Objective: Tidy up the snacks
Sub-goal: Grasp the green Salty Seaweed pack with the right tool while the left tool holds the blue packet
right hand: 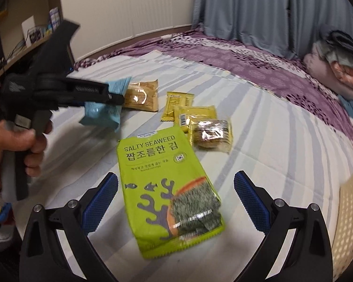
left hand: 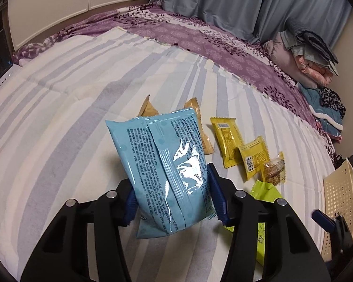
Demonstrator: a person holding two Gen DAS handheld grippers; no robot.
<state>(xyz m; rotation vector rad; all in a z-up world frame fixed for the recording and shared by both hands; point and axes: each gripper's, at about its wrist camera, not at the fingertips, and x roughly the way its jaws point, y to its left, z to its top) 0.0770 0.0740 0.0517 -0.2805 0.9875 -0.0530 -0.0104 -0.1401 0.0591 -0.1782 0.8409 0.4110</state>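
Left gripper (left hand: 174, 202) is holding a light blue snack pack (left hand: 162, 169) clear of the bed (left hand: 58, 108); its jaws are clamped on the pack's lower half, blue pads pressing in from both sides. The right wrist view is confirming this from the side: the pack (right hand: 106, 110) is sticking out of the left gripper (right hand: 110, 96), lifted above the striped sheet.

Right gripper (right hand: 176, 202) is hovering over the green seaweed pack (right hand: 167, 188), jaws spread wide apart, one on each side, not touching it. The seaweed pack is lying flat on the bed, label up.

Remaining on the bed, just beyond the seaweed pack: a tan packet (right hand: 142, 97), a long yellow packet (right hand: 175, 105), a square yellow packet (right hand: 195, 115) overlapping it, and a clear-wrapped biscuit (right hand: 210, 135) touching the square one. They are sitting in a loose cluster, not lined up. In the left wrist view a second tan packet (left hand: 148, 109) seems to be peeking out behind the blue pack, but it is mostly hidden.

A cream perforated basket (left hand: 341, 188) is sitting at the right edge of the bed; its inside is not visible, so I cannot tell whether anything is already in it.

Judgement: task is looking early. One pack is in hand and not yet placed, one is being lined up for a grasp, at least four are lying unsorted. The basket is probably the destination, though nothing shown is confirming it.
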